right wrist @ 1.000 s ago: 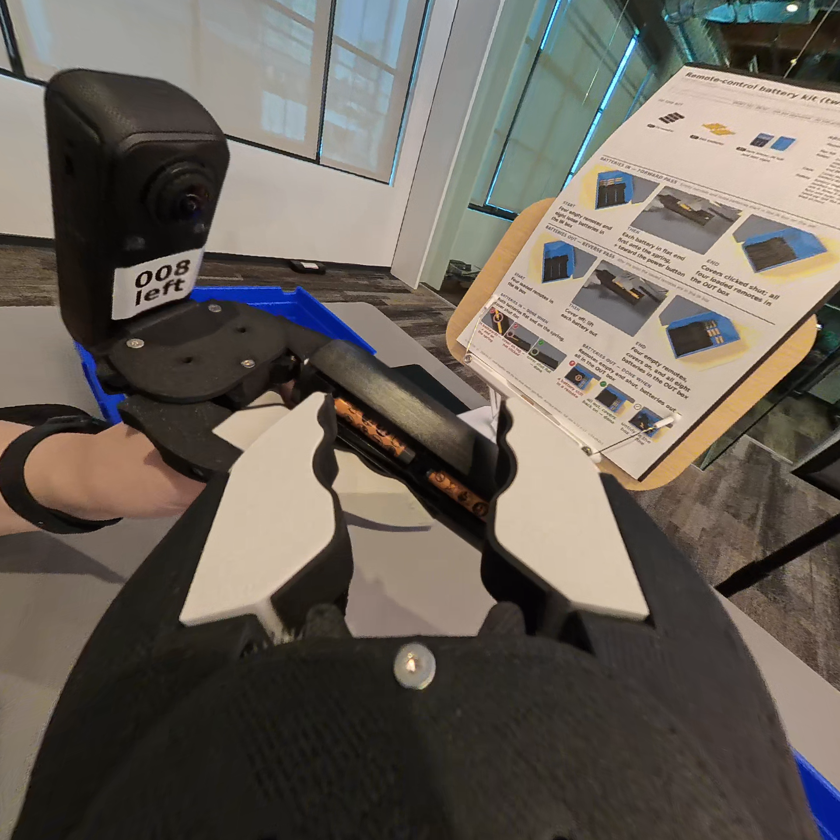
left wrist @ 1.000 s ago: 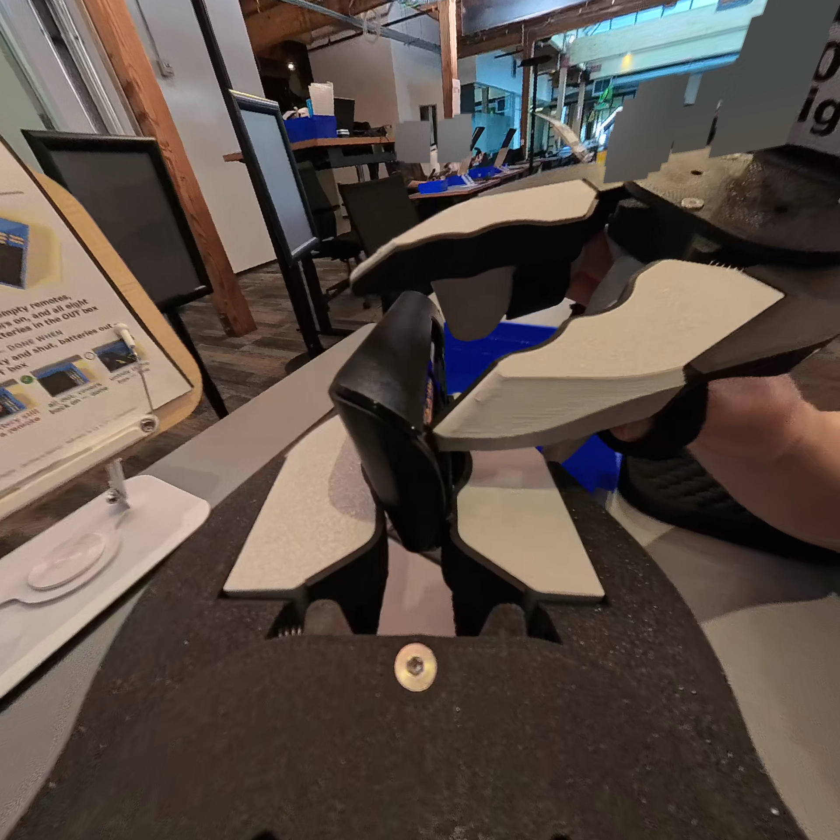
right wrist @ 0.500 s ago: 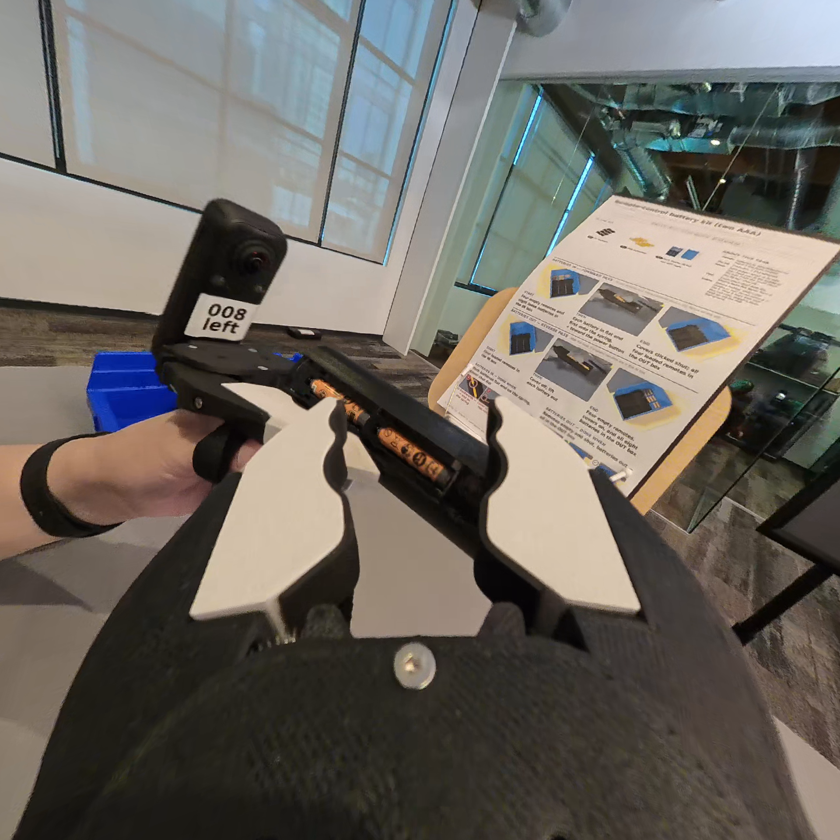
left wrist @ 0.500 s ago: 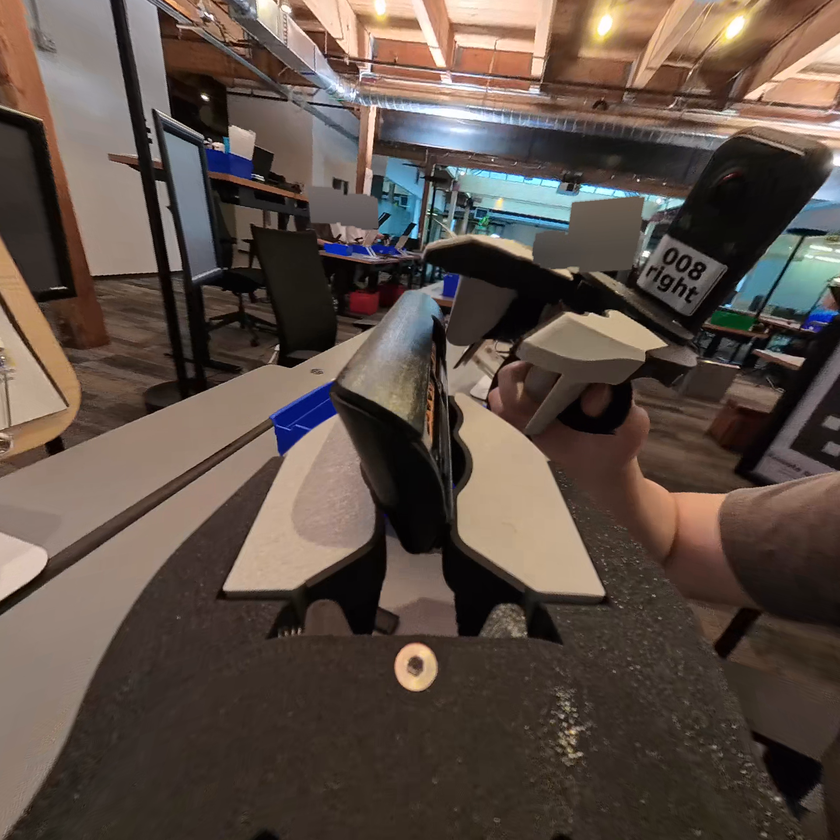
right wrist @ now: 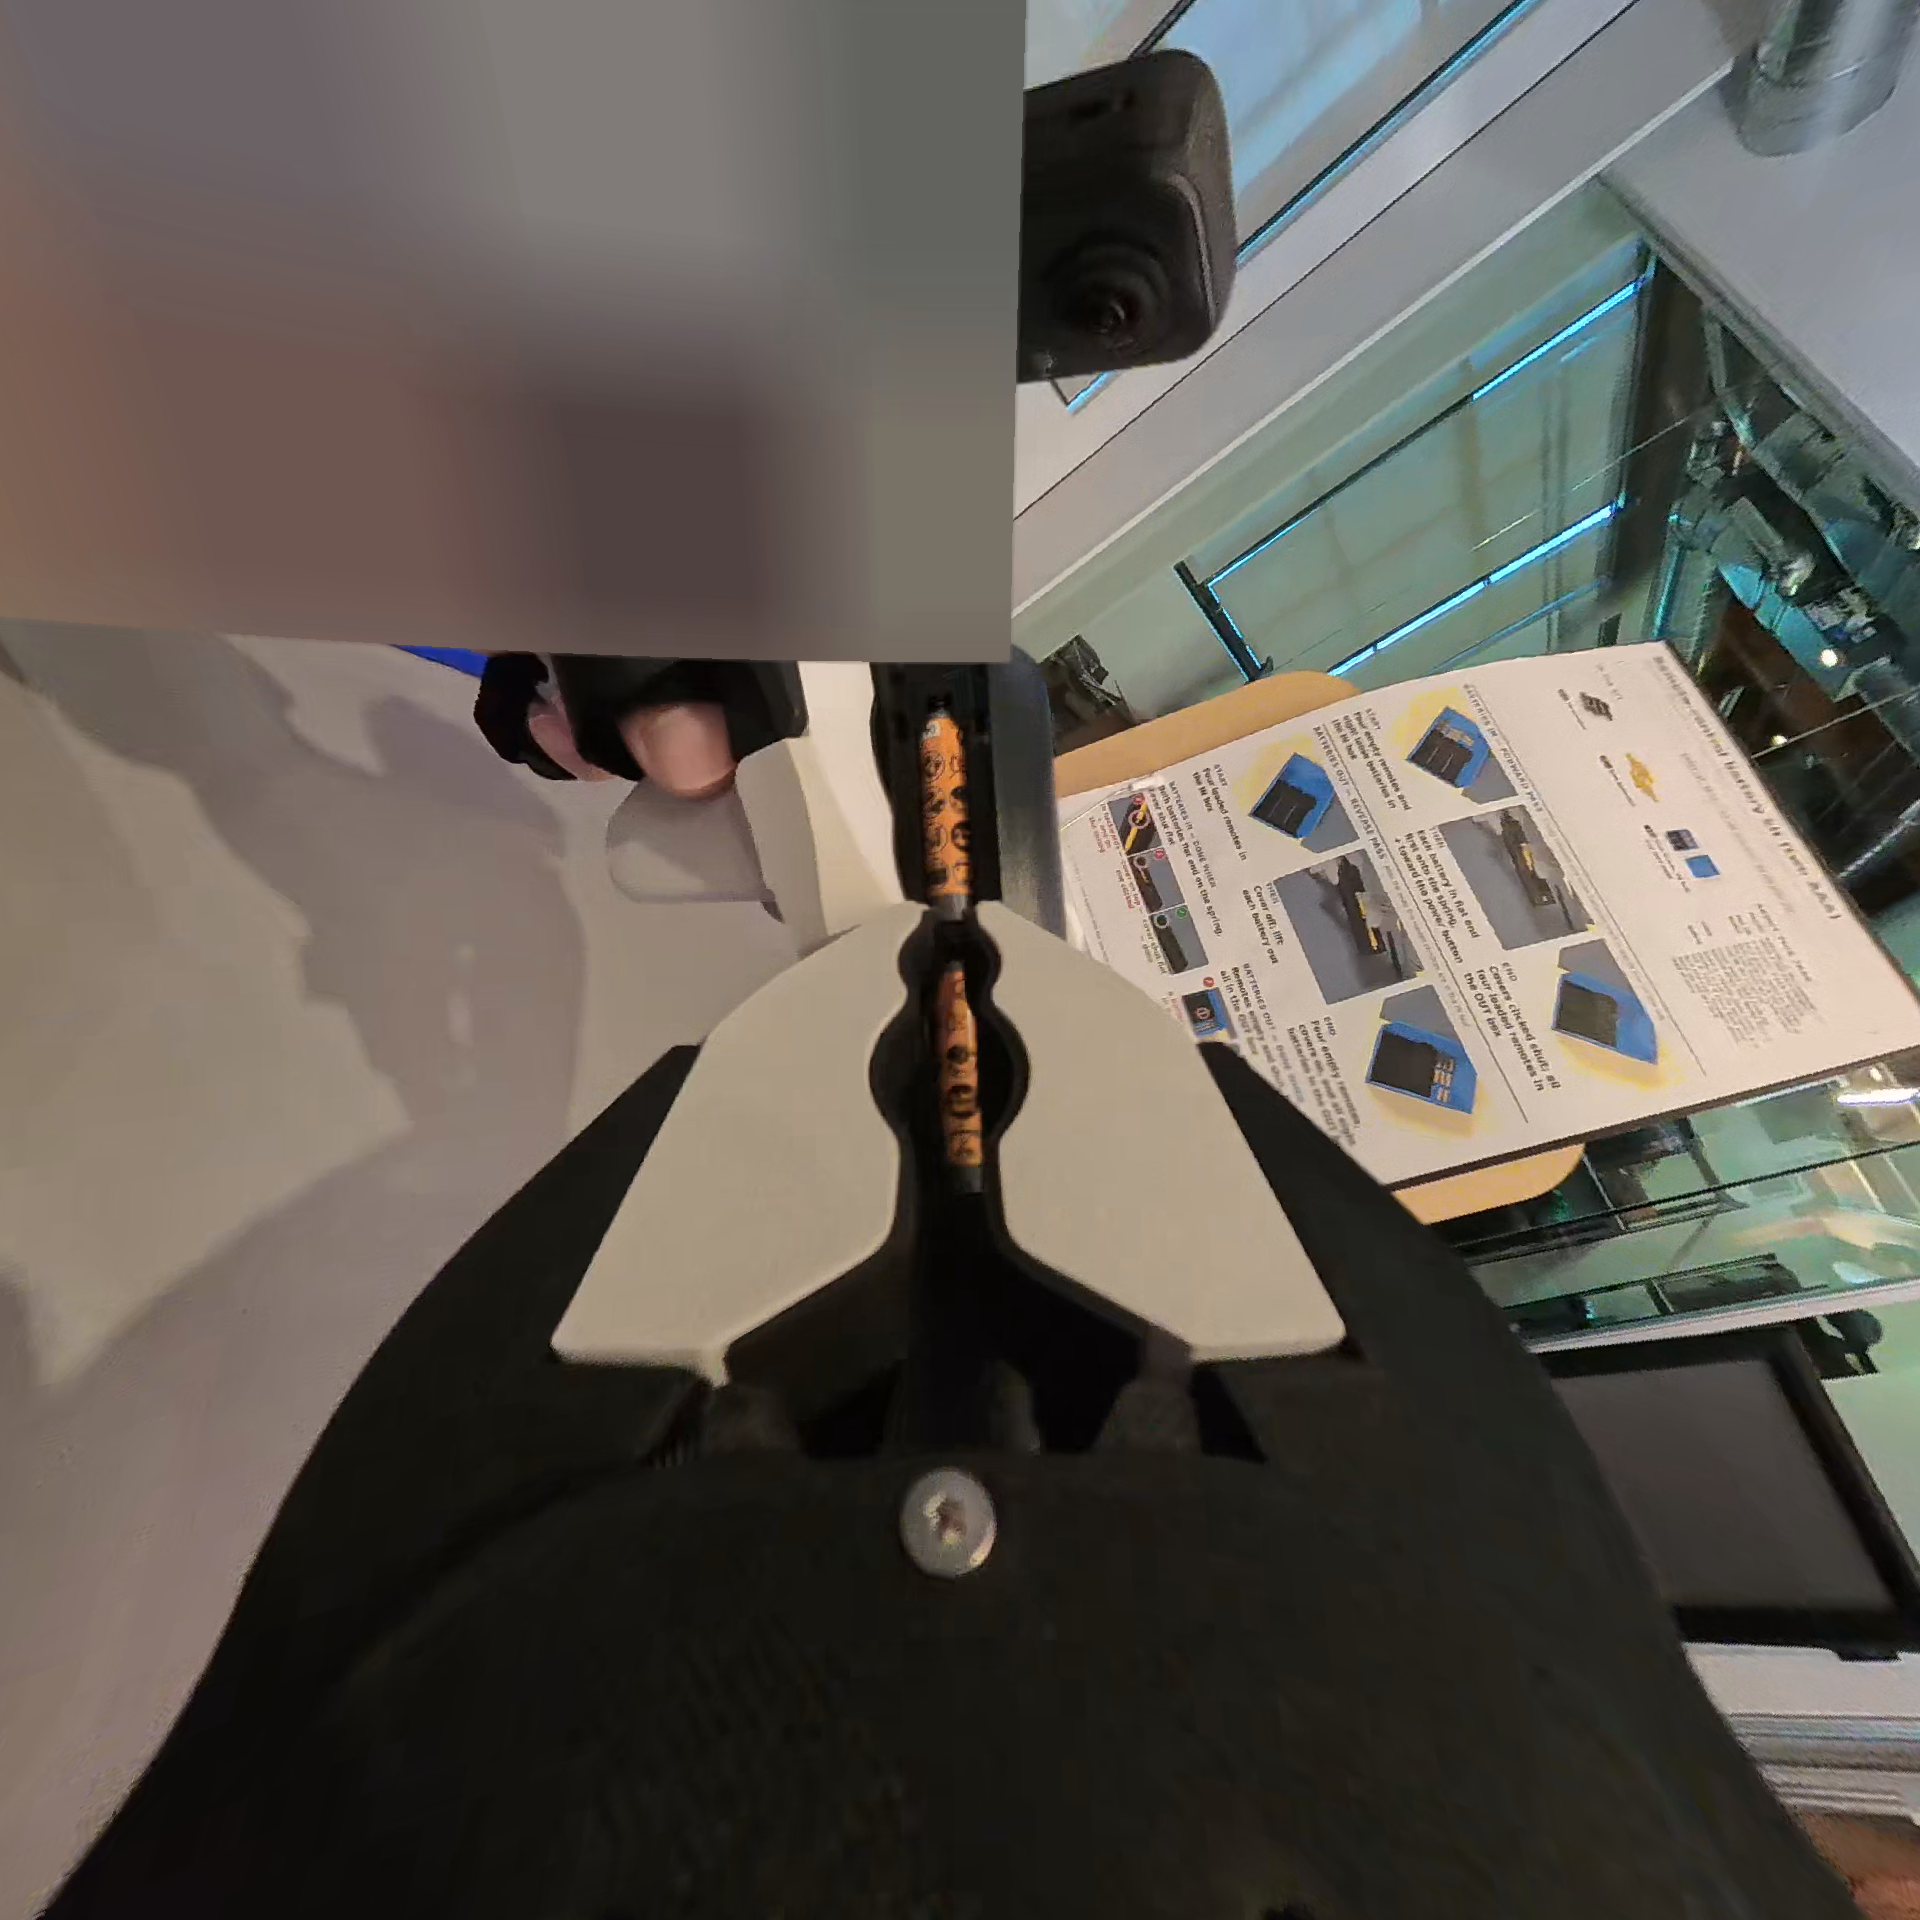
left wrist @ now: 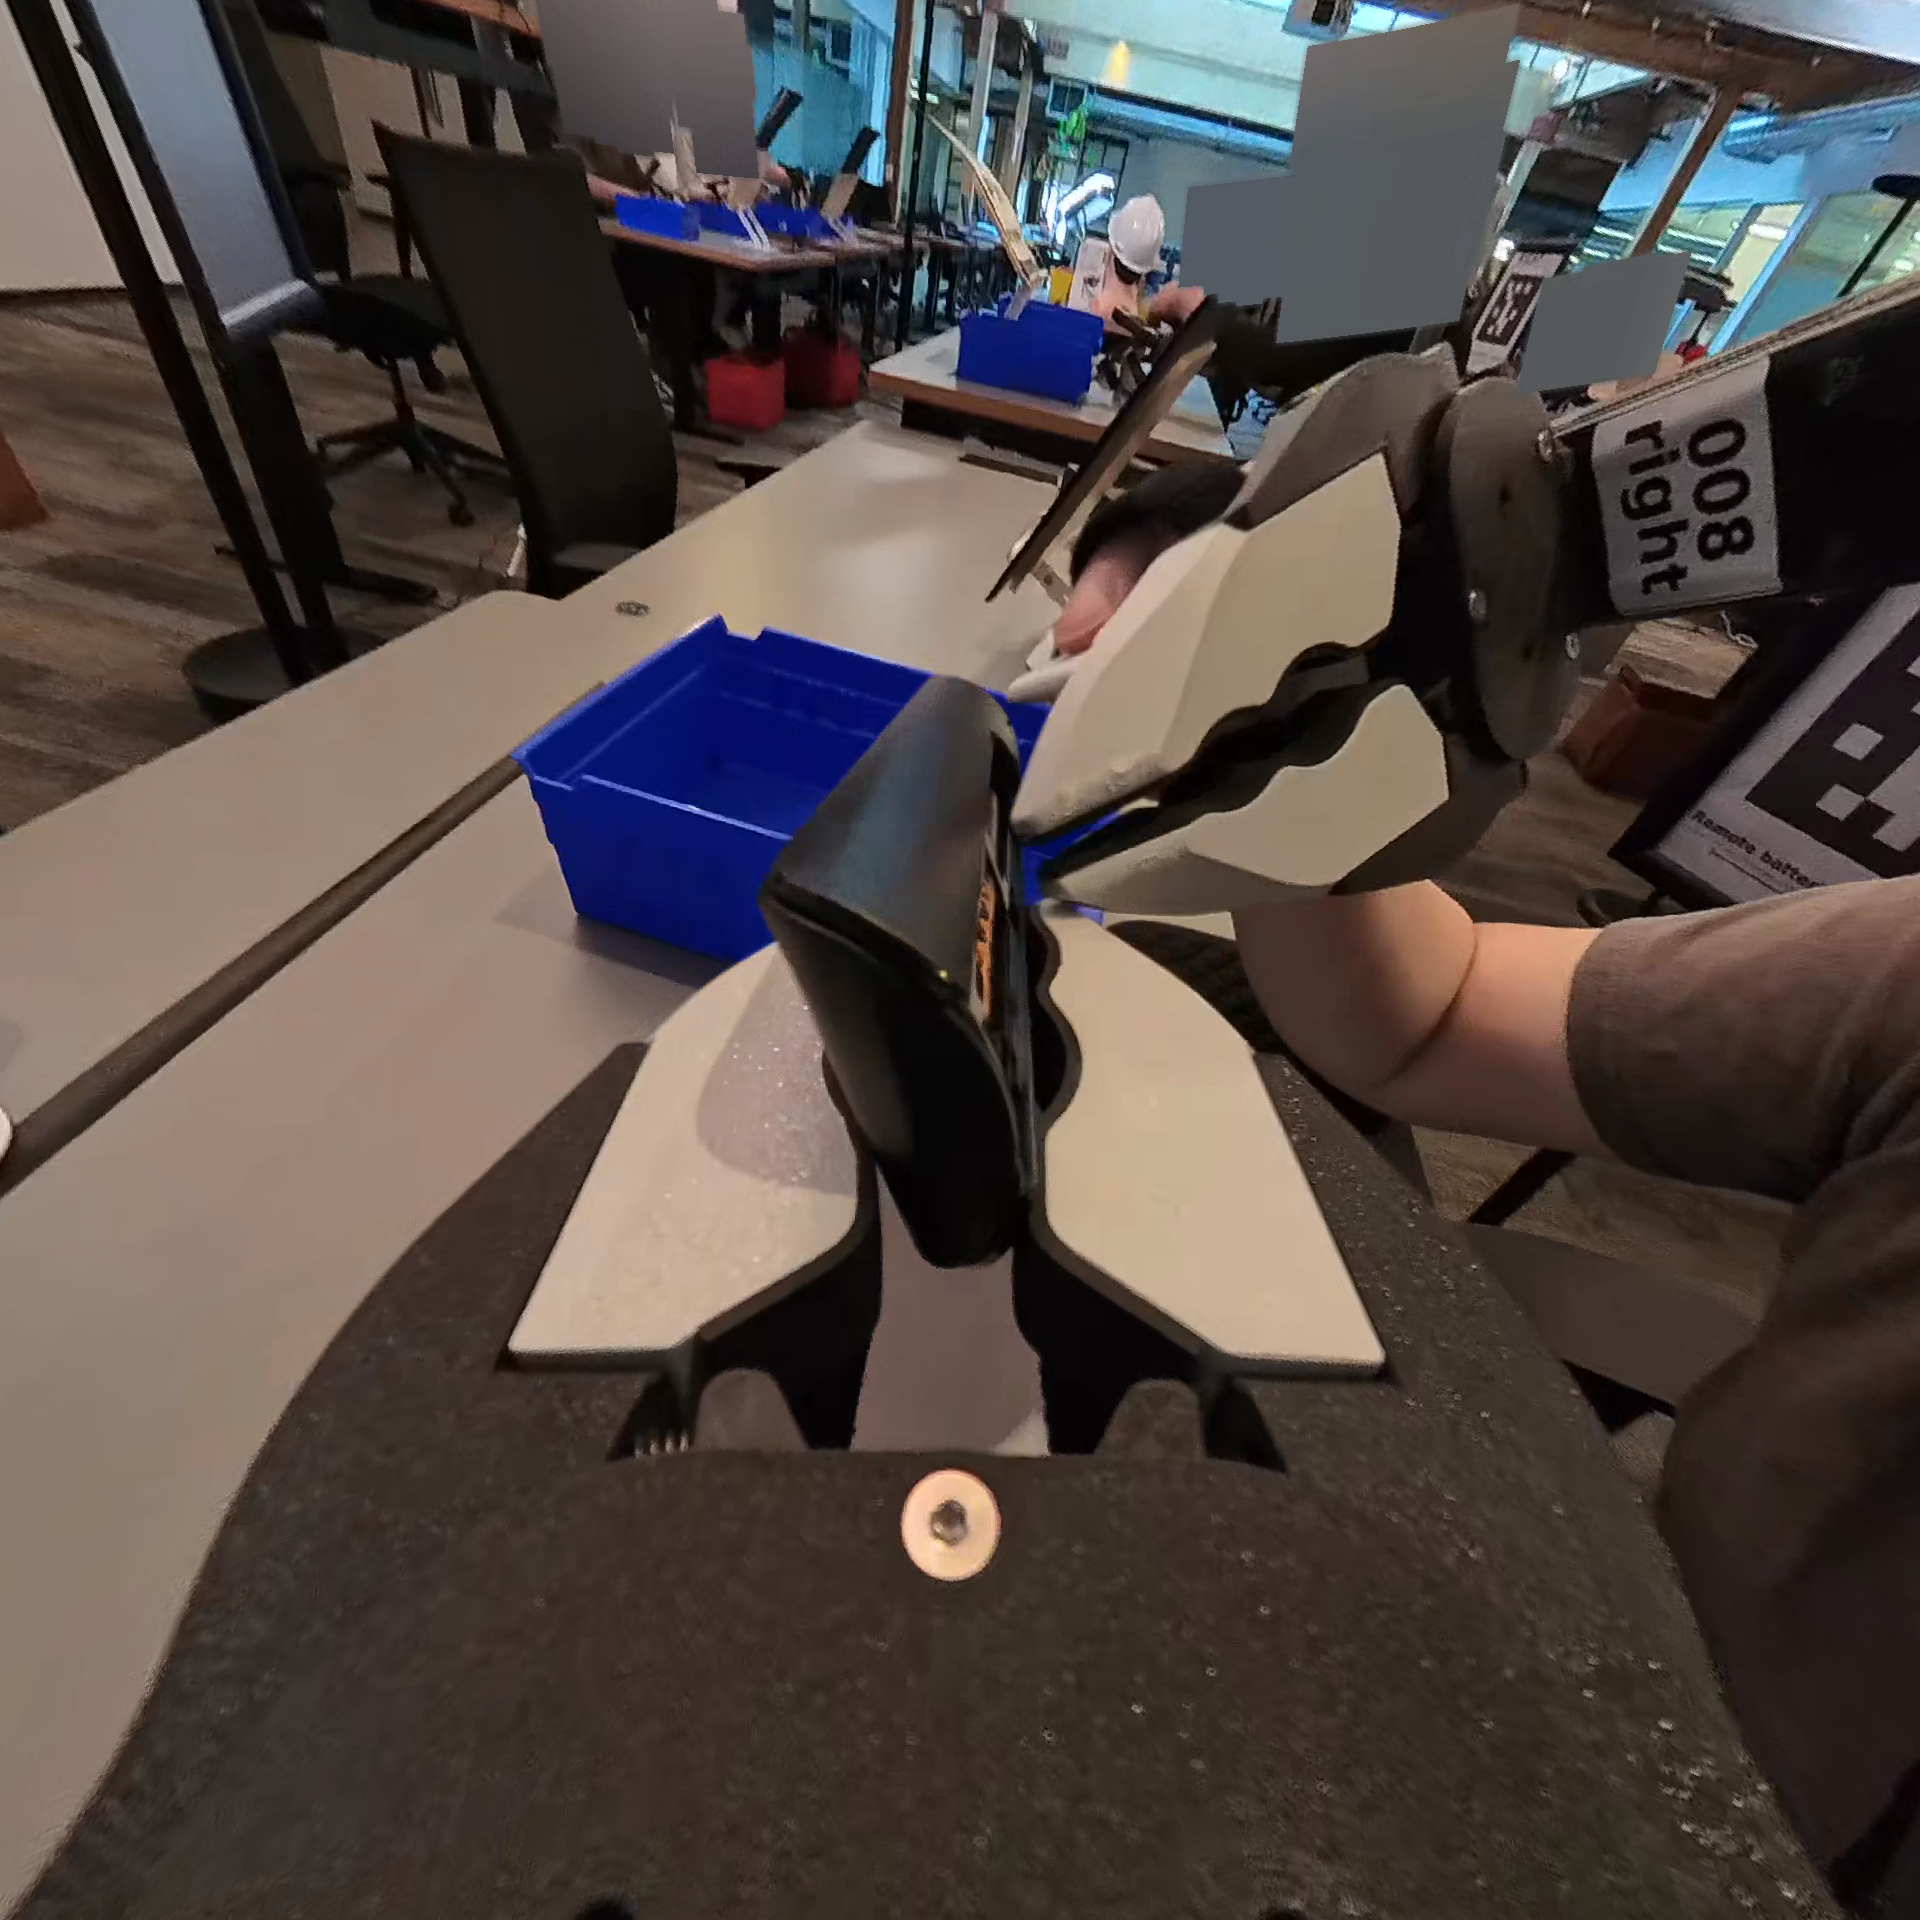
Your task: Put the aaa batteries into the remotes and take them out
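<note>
Black remote [left wrist: 914, 1039], frame centre, stood edge-on, clamped in left tongs [left wrist: 951, 1029]; orange batteries [right wrist: 948, 821] showed in its open bay. Right tongs [right wrist: 951, 935] were pinched together at the bay.

Two handheld grippers, each with a grainy black body, one silver screw at centre, and two flat pale-grey fingers with wavy inner edges. Left gripper [left wrist: 940, 1049]; right gripper [right wrist: 951, 1023]. At 3 o'clock, a grey-brown sleeve [left wrist: 1745, 1049]. White-labelled black camera [left wrist: 1704, 499] behind the right gripper.
</note>
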The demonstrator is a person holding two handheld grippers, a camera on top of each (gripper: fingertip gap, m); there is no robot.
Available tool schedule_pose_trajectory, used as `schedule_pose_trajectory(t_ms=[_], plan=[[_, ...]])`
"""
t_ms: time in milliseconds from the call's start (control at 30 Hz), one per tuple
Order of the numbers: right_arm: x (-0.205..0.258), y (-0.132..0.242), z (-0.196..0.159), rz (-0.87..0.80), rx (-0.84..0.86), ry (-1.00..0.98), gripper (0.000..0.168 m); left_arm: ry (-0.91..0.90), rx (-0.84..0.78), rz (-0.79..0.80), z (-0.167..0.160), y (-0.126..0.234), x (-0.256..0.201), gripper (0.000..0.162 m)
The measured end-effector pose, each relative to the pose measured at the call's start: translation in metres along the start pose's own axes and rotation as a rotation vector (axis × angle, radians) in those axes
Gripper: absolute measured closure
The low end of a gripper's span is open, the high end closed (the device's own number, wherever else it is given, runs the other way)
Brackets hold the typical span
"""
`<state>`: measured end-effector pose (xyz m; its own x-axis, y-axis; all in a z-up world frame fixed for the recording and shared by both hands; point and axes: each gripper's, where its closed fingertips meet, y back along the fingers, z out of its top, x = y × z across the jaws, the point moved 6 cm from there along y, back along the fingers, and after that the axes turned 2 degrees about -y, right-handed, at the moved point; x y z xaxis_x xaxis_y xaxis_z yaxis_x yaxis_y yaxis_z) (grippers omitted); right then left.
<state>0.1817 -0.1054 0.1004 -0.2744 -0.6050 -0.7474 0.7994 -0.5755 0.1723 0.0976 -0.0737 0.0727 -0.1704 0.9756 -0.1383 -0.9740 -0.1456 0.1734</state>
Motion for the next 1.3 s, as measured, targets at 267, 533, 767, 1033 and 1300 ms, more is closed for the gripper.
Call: schedule_pose_trajectory(t_ms=[267, 533, 767, 1033, 1300], plan=[[0.005, -0.002, -0.004, 0.060, 0.016, -0.002, 0.163, -0.010, 0.093, -0.013, -0.009, -0.007, -0.004, 0.137], [0.006, -0.004, -0.008, 0.093, 0.025, -0.024, 0.164, -0.016, 0.127, 0.002, -0.013, -0.011, -0.003, 0.137], [-0.063, 0.037, -0.011, -0.299, -0.295, -0.456, 0.157, -0.090, -0.177, 0.093, 0.015, 0.013, 0.006, 0.137], [-0.083, 0.029, -0.056, -0.178, -0.647, -1.201, 0.107, -0.138, -0.486, 0.193, 0.034, 0.047, 0.011, 0.136], [-0.045, -0.007, -0.049, 0.320, -1.026, -1.513, 0.140, -0.021, -0.457, 0.013, 0.020, 0.020, 0.007, 0.135]])
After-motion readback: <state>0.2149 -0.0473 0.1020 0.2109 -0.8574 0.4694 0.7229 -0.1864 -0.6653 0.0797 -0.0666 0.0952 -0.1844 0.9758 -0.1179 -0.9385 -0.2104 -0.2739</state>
